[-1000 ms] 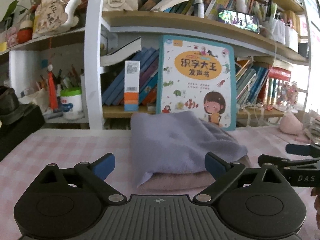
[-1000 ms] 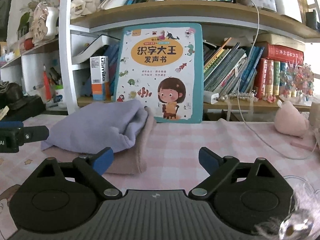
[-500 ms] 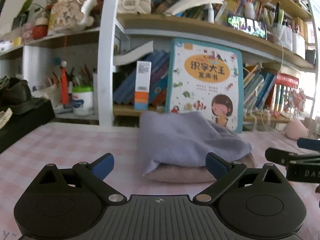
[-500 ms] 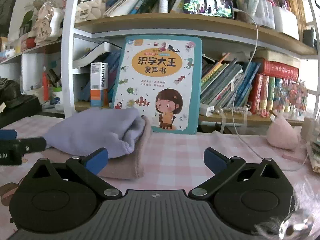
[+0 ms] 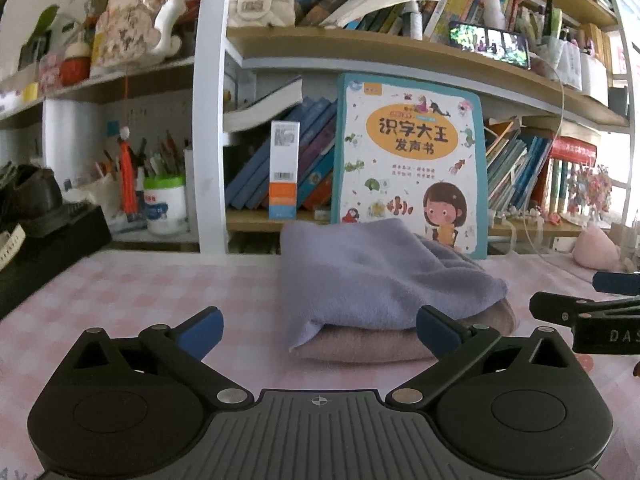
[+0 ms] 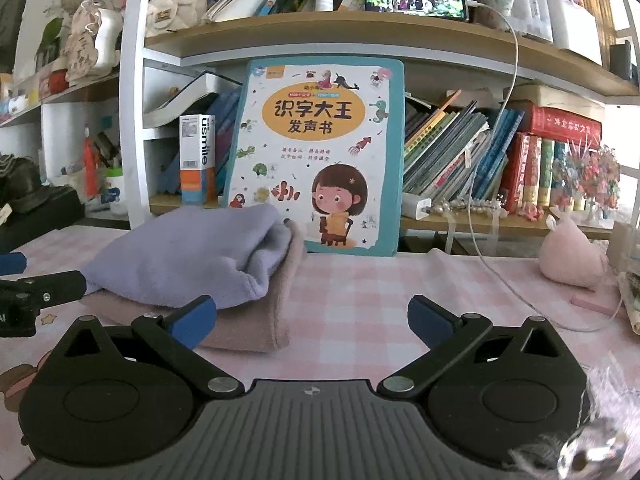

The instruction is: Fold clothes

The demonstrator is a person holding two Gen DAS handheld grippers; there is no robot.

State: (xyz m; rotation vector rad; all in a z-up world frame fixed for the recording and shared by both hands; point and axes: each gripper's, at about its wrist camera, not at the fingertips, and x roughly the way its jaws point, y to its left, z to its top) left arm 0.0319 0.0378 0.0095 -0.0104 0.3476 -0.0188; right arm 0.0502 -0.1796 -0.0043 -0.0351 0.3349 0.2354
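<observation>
A folded lilac cloth (image 5: 372, 276) lies on top of a folded pink cloth (image 5: 372, 344) on the pink checked tablecloth (image 5: 160, 292). The same stack shows in the right wrist view, lilac cloth (image 6: 192, 256) over pink cloth (image 6: 256, 328). My left gripper (image 5: 320, 330) is open and empty, just in front of the stack. My right gripper (image 6: 312, 320) is open and empty, to the right of the stack. The right gripper's fingers (image 5: 576, 312) show at the right edge of the left wrist view.
A bookshelf (image 5: 360, 48) full of books stands behind the table. A large children's book (image 5: 412, 160) leans upright right behind the stack. A pink plush (image 6: 572, 256) and a white cable (image 6: 500, 272) lie at the right. A black box (image 5: 52, 248) stands at the left.
Both grippers have pulled back and risen slightly from the stack, which looks smaller and farther. Both stay open. The stack has not moved.
</observation>
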